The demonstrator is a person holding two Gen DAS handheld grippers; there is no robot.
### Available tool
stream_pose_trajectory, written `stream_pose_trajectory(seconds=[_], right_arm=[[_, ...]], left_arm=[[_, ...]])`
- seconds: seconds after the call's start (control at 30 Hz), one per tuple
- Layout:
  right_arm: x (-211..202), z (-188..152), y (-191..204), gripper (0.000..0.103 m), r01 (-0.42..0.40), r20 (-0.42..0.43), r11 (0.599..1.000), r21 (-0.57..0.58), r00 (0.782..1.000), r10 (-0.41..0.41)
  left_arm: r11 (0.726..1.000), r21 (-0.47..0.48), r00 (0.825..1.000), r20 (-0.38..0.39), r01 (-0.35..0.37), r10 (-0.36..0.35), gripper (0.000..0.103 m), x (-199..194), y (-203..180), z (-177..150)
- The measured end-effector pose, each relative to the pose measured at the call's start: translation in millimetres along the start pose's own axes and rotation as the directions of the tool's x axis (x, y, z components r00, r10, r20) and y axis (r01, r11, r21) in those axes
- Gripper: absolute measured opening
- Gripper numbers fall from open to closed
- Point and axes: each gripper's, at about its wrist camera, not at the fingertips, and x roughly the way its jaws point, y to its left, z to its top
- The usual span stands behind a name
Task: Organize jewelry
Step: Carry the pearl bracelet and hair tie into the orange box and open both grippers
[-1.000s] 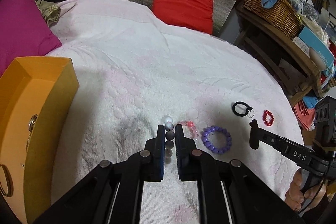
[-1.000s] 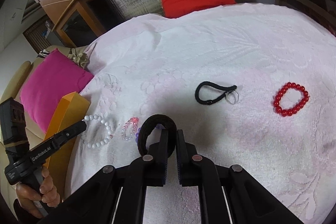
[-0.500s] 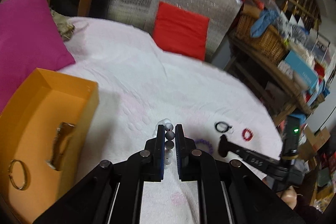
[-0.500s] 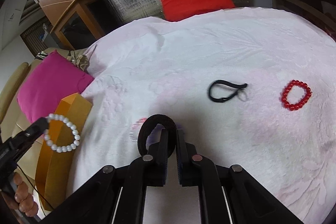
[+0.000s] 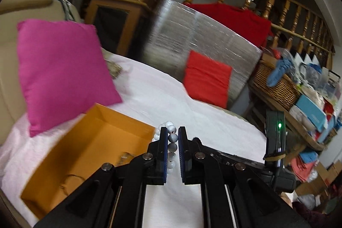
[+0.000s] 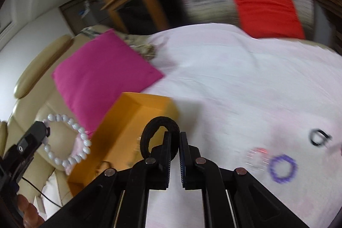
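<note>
My left gripper [image 5: 172, 134] is shut on a white bead bracelet [image 5: 172, 138] and holds it in the air beside the open orange box [image 5: 85, 149]. From the right wrist view the same bracelet [image 6: 70, 142] hangs from the left gripper [image 6: 43, 130] left of the box [image 6: 128, 121]. My right gripper [image 6: 174, 138] is shut on a black hair band [image 6: 159, 131], held above the box's near right corner. A purple bead bracelet [image 6: 282, 168], a pale pink bracelet [image 6: 256, 156] and a black band [image 6: 319, 137] lie on the white bedspread [image 6: 235, 89].
The box holds a thin ring [image 5: 70, 182] and a small pale item [image 5: 126, 156]. A magenta cushion [image 5: 62, 74] lies behind the box. A red cushion [image 5: 206, 78] leans on a silver foil panel [image 5: 192, 40]. A wicker basket [image 5: 277, 84] and cluttered shelves stand at the right.
Both grippers have swung left toward the orange box with their loads. The white bracelet now hangs beside the box, and the black band is over its near corner.
</note>
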Motion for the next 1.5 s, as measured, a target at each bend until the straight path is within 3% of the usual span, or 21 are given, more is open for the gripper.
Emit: stream_pose_trajectory(seconds=[0.27,0.4,0.5,0.67,0.9,1.1,1.2,1.23,1.27,1.37,1.5], right_arm=[[60,13,68,0.008,-0.068,-0.093,0.994,-0.085,0.994,0.06],[100,12,86,0.008,-0.067,-0.186,0.993,-0.096,0.981,0.048],[126,14,94,0.008,-0.061,-0.233,0.994,-0.094,0.972,0.038],[159,17,99,0.008,-0.034,-0.293,0.995,-0.098,0.956,0.003],[187,27,91,0.01,-0.017,-0.324,0.998,-0.065,0.946,-0.005],[189,34,83,0.011,-0.033,-0.327,0.999,-0.023,0.945,0.024],[176,37,76,0.012,-0.072,-0.304,0.997,-0.004,0.95,0.068],[170,38,72,0.013,-0.087,-0.287,0.996,0.004,0.954,0.084],[164,40,68,0.017,-0.098,-0.272,0.995,0.014,0.957,0.098],[137,44,52,0.019,-0.101,-0.225,0.994,0.05,0.968,0.11],[81,43,12,0.019,-0.081,-0.161,0.996,0.045,0.983,0.087]], left_arm=[[0.987,-0.081,0.99,-0.016,-0.141,0.14,0.009,-3,60,0],[0.962,-0.117,0.966,-0.116,-0.246,0.232,0.009,24,94,-14],[0.945,-0.151,0.946,-0.193,-0.29,0.26,0.009,44,114,-24],[0.927,-0.156,0.923,-0.243,-0.342,0.299,0.009,64,129,-31],[0.92,-0.167,0.911,-0.282,-0.355,0.3,0.009,99,140,-32],[0.896,-0.188,0.89,-0.311,-0.402,0.334,0.011,110,152,-35],[0.883,-0.191,0.884,-0.292,-0.428,0.365,0.026,106,151,-34],[0.879,-0.194,0.882,-0.286,-0.435,0.374,0.04,104,151,-33],[0.873,-0.195,0.879,-0.274,-0.448,0.39,0.047,102,148,-33],[0.868,-0.171,0.875,-0.232,-0.467,0.425,0.047,96,138,-29],[0.878,-0.156,0.888,-0.173,-0.452,0.426,0.047,90,113,-26]])
